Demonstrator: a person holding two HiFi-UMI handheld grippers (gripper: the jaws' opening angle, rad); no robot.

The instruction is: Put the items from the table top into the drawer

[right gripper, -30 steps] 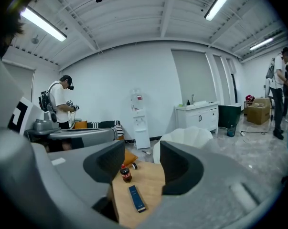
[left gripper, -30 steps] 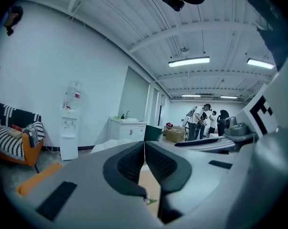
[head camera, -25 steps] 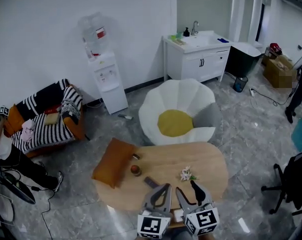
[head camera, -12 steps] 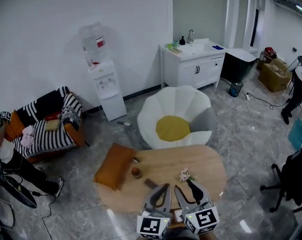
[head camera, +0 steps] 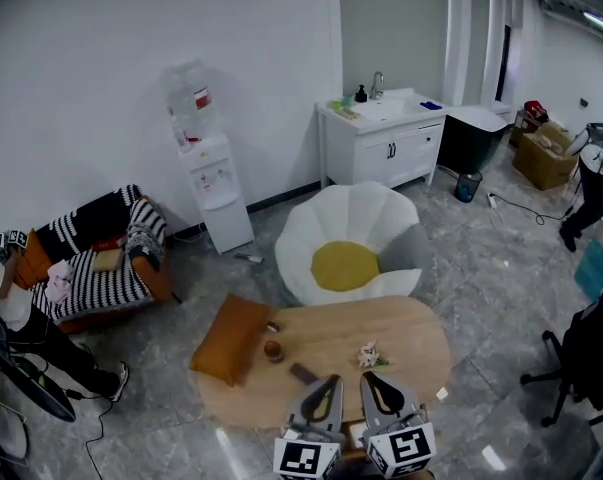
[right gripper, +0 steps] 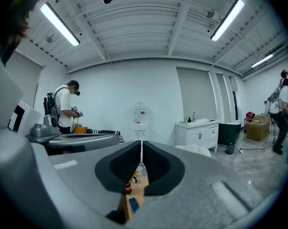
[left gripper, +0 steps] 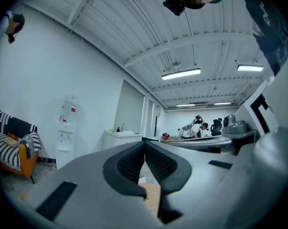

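Left tongs (left gripper: 144,143): the jaws are pressing pad against pad, gripping nothing, and pointing out level across the room.
Right tongs (right gripper: 141,145): the jaws have just been closing and are now meeting, with nothing between them; the table top is showing through the gap below the pads.
Place of both: they are hovering side by side over the near edge of the oval wooden table (head camera: 416,330).
Items: a dark flat bar (head camera: 303,373) is lying just beyond the left tongs, a small red-brown pot (head camera: 273,349) is sitting farther out, and a pale flower sprig (head camera: 369,353) is lying ahead of the right tongs. All three are resting on the table top.
Drawer: it is showing in no view, so open or shut cannot be told.
Around the table: an orange cushion (head camera: 229,336) is lying at its left end, and a white flower-shaped chair (head camera: 351,230) is standing beyond it.
Step in hand: judging by empty, closed tongs above items on the table, this is a pause between grasps.
Next move: any pick is calling for the jaws to part before reaching down to an item.
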